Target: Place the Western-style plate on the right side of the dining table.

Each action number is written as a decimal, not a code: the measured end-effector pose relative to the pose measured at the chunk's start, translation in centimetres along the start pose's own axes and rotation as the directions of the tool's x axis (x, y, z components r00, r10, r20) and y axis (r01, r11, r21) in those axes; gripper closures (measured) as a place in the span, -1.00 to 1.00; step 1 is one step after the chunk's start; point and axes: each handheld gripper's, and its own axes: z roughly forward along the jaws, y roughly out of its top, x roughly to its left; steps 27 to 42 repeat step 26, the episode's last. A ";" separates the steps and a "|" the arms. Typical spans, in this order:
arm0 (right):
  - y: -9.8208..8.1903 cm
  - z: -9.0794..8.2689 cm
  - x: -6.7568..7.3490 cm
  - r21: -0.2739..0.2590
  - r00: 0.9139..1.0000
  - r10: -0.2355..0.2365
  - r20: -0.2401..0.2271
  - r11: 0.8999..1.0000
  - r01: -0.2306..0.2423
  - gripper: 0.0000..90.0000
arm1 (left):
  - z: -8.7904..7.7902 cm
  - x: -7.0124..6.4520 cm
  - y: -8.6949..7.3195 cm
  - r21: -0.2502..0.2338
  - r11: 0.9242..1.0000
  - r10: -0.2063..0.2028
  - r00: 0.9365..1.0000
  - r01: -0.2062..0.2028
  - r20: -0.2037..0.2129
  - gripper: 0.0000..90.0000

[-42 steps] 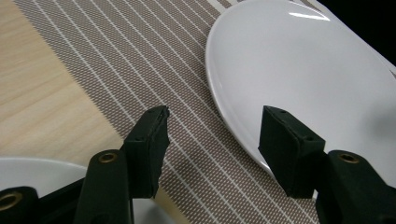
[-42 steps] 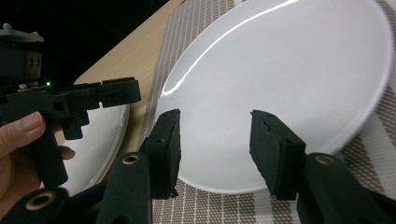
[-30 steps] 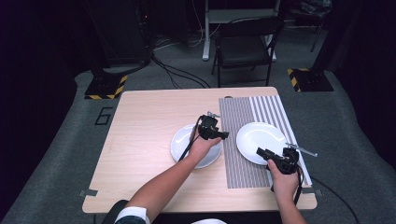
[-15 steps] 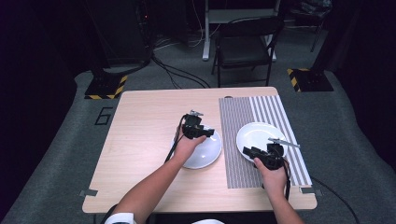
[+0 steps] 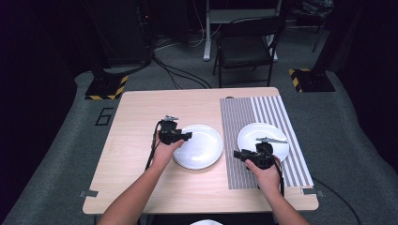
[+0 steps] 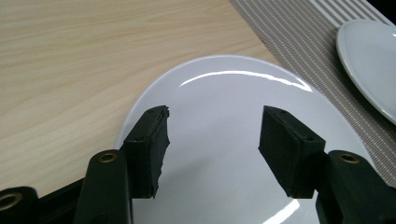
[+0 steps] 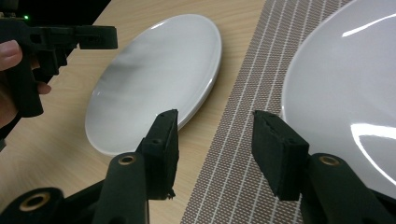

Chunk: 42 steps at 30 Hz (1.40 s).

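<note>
A white plate (image 5: 199, 146) lies on the bare wood of the table (image 5: 141, 187), and a second white plate (image 5: 277, 131) lies on the striped grey mat (image 5: 234, 117). My left gripper (image 5: 185, 136) hovers over the first plate's left rim. It is open over the glossy plate (image 6: 224, 93), with nothing between its pads (image 6: 149, 140). My right gripper (image 5: 240, 154) is low over the mat, at the second plate's near-left edge. Its jaws stand open over the mat (image 7: 238, 154), between the wood-side plate (image 7: 159, 74) and the mat-side plate (image 7: 341, 93).
A black folding chair (image 5: 246, 47) stands behind the table's far edge. Two floor stands with yellow-black stripes (image 5: 105, 86) (image 5: 309, 79) flank the table. The table's left half is bare wood (image 5: 136, 122). Cables trail from both grippers toward the near edge.
My left gripper has slid left across the plate on the wood to its left rim. My right gripper has shifted left off the mat-side plate. Neither plate has moved.
</note>
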 end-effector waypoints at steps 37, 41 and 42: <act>-1.5 3.2 2.7 0.065 0.954 -0.298 0.037 0.953 0.296 0.02 | -3.0 5.5 -4.1 -0.021 1.000 -0.015 0.988 0.012 -0.155 -0.09; -1.5 3.2 2.7 0.065 0.954 -0.298 0.037 0.953 0.296 0.02 | -3.0 5.5 -4.1 -0.021 1.000 -0.015 0.988 0.012 -0.155 -0.09; -1.5 3.2 2.7 0.065 0.954 -0.298 0.037 0.953 0.296 0.02 | -3.0 5.5 -4.1 -0.021 1.000 -0.015 0.988 0.012 -0.155 -0.09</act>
